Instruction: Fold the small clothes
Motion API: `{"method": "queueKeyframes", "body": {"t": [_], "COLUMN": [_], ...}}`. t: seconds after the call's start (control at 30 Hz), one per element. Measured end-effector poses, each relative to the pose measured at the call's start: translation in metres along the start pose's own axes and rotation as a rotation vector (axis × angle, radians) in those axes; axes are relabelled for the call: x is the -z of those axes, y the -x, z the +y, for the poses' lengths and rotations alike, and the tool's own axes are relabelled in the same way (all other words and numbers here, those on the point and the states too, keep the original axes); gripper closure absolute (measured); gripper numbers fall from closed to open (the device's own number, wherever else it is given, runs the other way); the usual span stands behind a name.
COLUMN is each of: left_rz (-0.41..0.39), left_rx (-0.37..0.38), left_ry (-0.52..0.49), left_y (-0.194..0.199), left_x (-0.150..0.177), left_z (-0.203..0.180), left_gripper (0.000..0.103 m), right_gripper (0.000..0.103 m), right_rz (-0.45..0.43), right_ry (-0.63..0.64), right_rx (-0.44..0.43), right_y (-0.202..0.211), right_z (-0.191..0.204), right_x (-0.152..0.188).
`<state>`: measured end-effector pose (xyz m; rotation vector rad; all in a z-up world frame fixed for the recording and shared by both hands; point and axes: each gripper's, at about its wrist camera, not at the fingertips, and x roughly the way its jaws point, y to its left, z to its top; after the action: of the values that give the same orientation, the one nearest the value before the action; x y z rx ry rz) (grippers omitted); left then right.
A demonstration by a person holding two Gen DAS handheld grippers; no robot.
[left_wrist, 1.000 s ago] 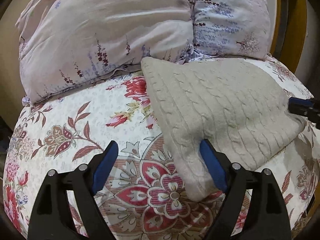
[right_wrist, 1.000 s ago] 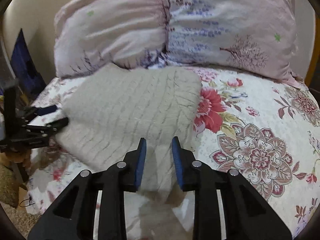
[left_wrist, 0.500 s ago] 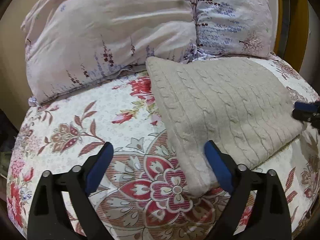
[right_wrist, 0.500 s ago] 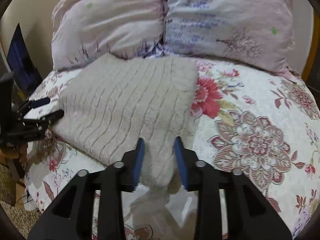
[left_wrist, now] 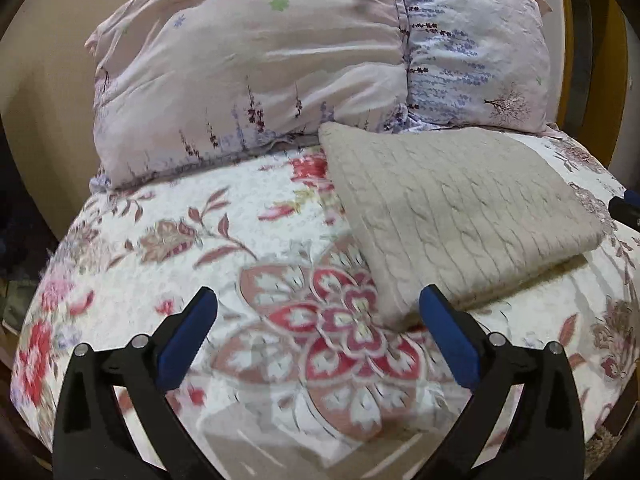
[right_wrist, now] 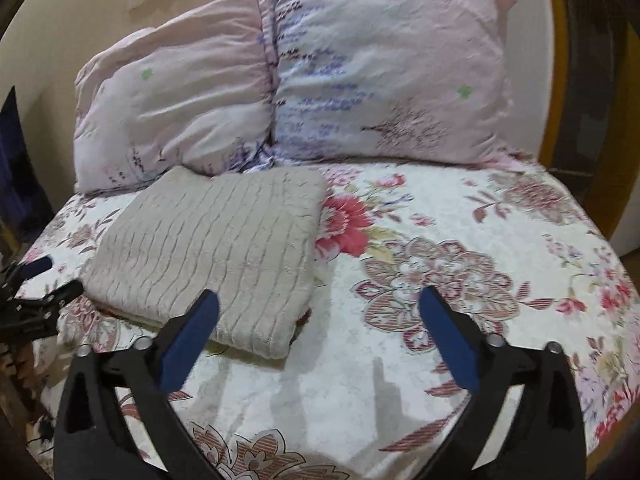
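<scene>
The beige cable-knit sweater point(left_wrist: 460, 216) is folded into a chunky rectangle and sits on the floral bedspread point(left_wrist: 208, 248), its far edge right up against the two pale pillows point(left_wrist: 248, 64); in the left wrist view that's center-right of the frame, in the right wrist view it's center-left. Both tools are off it now. The left tool point(left_wrist: 318, 332) is spread wide and opening a touch more, with only the sweater's near corner poking into the space between the blue pads, nothing pinched. The right tool point(right_wrist: 320, 332) is opening fast to full width over bare bedspread, its left pad just overlapping the sweater's near edge in the picture. Looks to me like the fold is basically done and this is the let-go step, so the trick is to back straight out without snagging the knit, since that ribbed, fuzzy yarn catches easily and the top layer could drag. The stack is thick and soft with rounded edges, the bedspread smooth and printed, the pillows wrinkly and satiny.
</scene>
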<state>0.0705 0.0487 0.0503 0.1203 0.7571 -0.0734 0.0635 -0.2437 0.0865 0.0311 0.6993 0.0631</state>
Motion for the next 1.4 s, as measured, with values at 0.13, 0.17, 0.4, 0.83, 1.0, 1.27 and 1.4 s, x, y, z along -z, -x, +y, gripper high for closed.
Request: {"method": "queueKeyframes", "body": {"t": [0.13, 0.17, 0.4, 0.83, 1.0, 1.27, 1.4], "left_rz": [0.053, 0.065, 0.124, 0.196, 0.189, 0.189, 0.19], "left_rx": [0.068, 0.074, 0.039, 0.036, 0.033, 0.033, 0.033], "left_ry": [0.052, 0.057, 0.027, 0.075, 0.08, 0.08, 0.081], "left_y": [0.002, 0.001, -0.007, -0.023, -0.023, -0.024, -0.024], "left_x": [0.006, 0.007, 0.011, 0.012, 0.012, 0.012, 0.012], "left_z": [-0.007, -0.009, -0.034, -0.039, -0.039, -0.039, -0.039], "left_gripper": [0.002, 0.002, 0.002, 0.002, 0.002, 0.002, 0.002], "right_gripper": [0.001, 0.001, 0.001, 0.001, 0.001, 0.001, 0.001], "right_rz": [0.035, 0.094, 0.228, 0.282, 0.284, 0.284, 0.284], "right_ry": [-0.071, -0.087, -0.074, 0.035, 0.033, 0.034, 0.035], "right_rx": [-0.051, -0.082, -0.093, 0.043, 0.045, 0.043, 0.043], "right_y": [-0.002, -0.01, -0.031, -0.039, -0.039, -0.04, -0.04], "right_z": [0.006, 0.009, 0.035, 0.059, 0.057, 0.057, 0.057], "right_x": [0.009, 0.012, 0.03, 0.037, 0.036, 0.036, 0.036]}}
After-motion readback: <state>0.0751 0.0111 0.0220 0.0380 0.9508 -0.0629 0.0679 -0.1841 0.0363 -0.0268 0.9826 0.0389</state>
